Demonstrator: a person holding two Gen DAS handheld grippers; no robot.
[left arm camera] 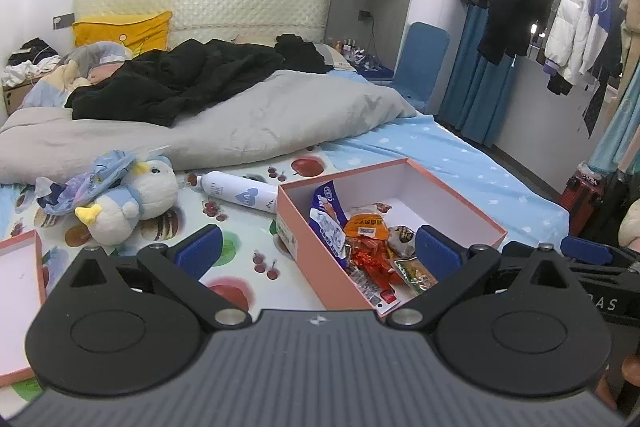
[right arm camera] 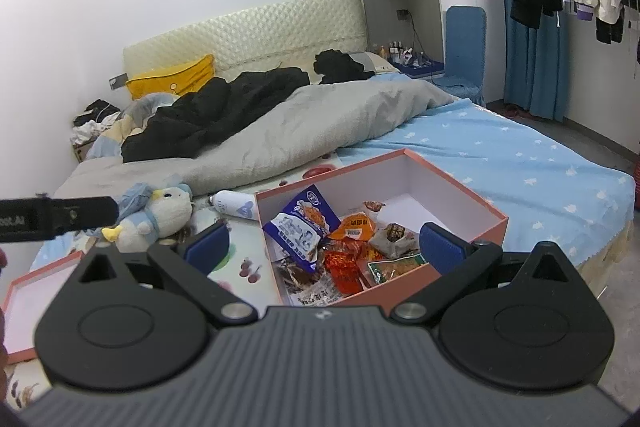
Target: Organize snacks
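A pink box [left arm camera: 460, 195] [right arm camera: 472, 195] stands open on the bed and holds several snack packets: a blue and white bag [left arm camera: 328, 223] [right arm camera: 298, 227], an orange packet [left arm camera: 366, 227] [right arm camera: 354, 225], red wrappers [left arm camera: 368, 259] [right arm camera: 340, 263] and a green-edged packet [left arm camera: 416, 271] [right arm camera: 394, 267]. My left gripper [left arm camera: 318, 251] is open and empty, above the box's near left corner. My right gripper [right arm camera: 324, 247] is open and empty, above the box's near side. The left gripper's black body [right arm camera: 56, 219] shows at the left edge of the right wrist view.
The box lid [left arm camera: 20, 307] [right arm camera: 40, 303] lies at the left on a fruit-print sheet. A plush toy [left arm camera: 132, 199] [right arm camera: 160, 215] and a white bottle [left arm camera: 240, 193] [right arm camera: 236, 205] lie beyond. A grey duvet [left arm camera: 240, 131] and black clothes cover the bed's far half.
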